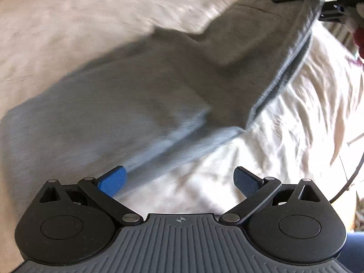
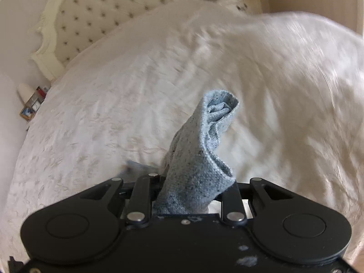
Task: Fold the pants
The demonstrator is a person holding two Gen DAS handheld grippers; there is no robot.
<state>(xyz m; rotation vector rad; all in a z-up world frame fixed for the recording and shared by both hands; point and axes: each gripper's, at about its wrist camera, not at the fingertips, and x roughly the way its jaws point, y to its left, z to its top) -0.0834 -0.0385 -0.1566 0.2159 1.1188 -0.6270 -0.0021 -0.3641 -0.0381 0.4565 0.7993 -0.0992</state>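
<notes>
Looking along our right tongs (image 2: 193, 188), we see them closed on a bunched piece of the pants (image 2: 204, 150), a blue-grey flecked knit that rises from between the fingers and ends in a rolled, open hem. Below and beyond lies the bed (image 2: 113, 104), covered in a pale, faintly patterned spread that is blurred toward the right. At the upper left stands a cream tufted headboard (image 2: 95, 16) with a carved frame. Small items sit on a nightstand (image 2: 31, 104) at the left edge, and a pale dresser (image 2: 241, 0) shows at the top.
</notes>
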